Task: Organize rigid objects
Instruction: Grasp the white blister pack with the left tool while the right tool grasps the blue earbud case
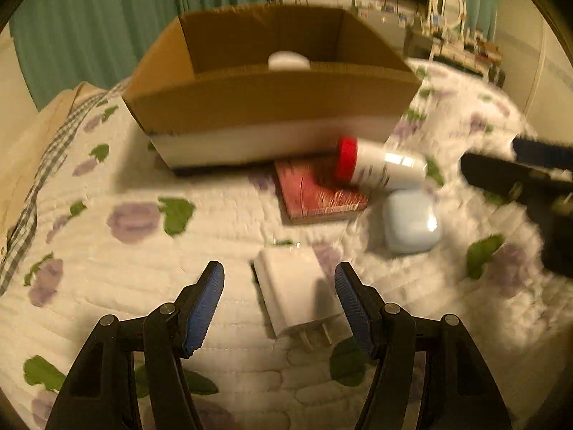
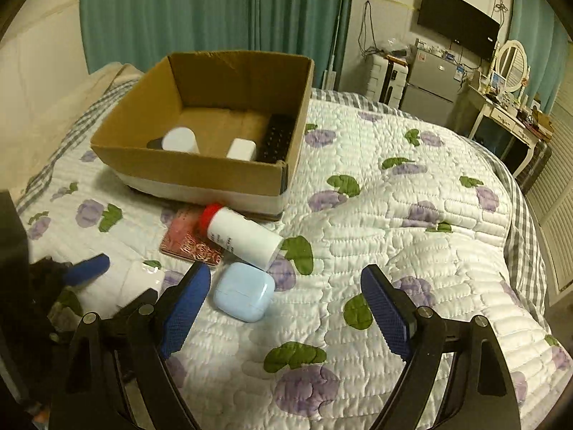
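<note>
My left gripper [image 1: 279, 277] is open, its blue pads on either side of a white plug charger [image 1: 297, 294] lying on the quilt, not touching it. A white bottle with a red cap [image 1: 379, 163] lies on a red booklet [image 1: 318, 193], with a pale blue case [image 1: 410, 222] beside them. An open cardboard box [image 1: 265, 107] stands behind. My right gripper [image 2: 286, 290] is open and empty above the quilt, just right of the blue case [image 2: 243, 292]. The bottle [image 2: 243, 234] and booklet [image 2: 186, 242] lie before the box [image 2: 186, 168], which holds a white jar [image 2: 181, 139], a white block [image 2: 241, 148] and a black item [image 2: 277, 136].
The objects lie on a flowered quilt [image 2: 412, 215] on a bed. Green curtains [image 2: 215, 10] hang behind. A fridge [image 2: 429, 86], dresser with mirror [image 2: 508, 107] and wall TV [image 2: 458, 21] stand at the right. The left gripper shows at the left of the right wrist view [image 2: 86, 268].
</note>
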### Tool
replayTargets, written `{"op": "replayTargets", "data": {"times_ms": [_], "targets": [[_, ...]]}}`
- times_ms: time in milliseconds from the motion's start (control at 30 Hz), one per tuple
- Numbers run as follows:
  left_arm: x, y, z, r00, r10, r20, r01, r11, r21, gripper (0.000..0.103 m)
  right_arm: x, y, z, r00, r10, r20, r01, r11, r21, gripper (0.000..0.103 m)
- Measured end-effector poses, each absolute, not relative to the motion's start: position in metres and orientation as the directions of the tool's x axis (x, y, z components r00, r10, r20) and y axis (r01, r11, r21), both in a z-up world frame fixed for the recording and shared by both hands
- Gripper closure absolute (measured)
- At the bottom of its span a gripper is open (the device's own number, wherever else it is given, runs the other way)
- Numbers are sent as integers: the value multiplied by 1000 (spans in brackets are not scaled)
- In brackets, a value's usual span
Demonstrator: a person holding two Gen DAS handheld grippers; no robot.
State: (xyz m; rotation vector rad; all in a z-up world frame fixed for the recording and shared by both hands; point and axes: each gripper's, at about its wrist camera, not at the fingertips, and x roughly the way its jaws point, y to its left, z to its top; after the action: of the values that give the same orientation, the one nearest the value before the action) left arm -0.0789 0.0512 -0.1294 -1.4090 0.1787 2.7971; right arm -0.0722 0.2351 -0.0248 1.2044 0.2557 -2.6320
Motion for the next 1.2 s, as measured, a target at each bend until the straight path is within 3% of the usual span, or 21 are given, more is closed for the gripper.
{"op": "replayTargets", "data": {"times_ms": [300,333,600,900,1033,1200], "targets": [[-78,64,-145,-581,-58,-812,-116,-981,153,40,-80,235,-32,-610,-127,-782,257,-966,-43,17],[-78,63,-145,-581,-52,-812,-119,-982,147,54,-81,235,-33,-610,-123,-783,253,-966,-45,17],[-78,44,-117,-620,9,-784,-83,-995,53,61,-84,232,-40,-599,-121,-791,261,-964,-51,17],[-100,11,-89,-676,-23,-737,8,-1000,23,64,-98,200,-69,-528,-134,-839,333,-941,-59,17],[-105,5,-88,-674,-18,-738,12,-1000,13,70,-111,190,-84,-506,-118,-855,330,-942,-66,17],[-106,4,-91,-672,3,-740,-3,-1000,-2,75,-121,182,-106,-475,-67,-878,323,-941,-103,25]]}}
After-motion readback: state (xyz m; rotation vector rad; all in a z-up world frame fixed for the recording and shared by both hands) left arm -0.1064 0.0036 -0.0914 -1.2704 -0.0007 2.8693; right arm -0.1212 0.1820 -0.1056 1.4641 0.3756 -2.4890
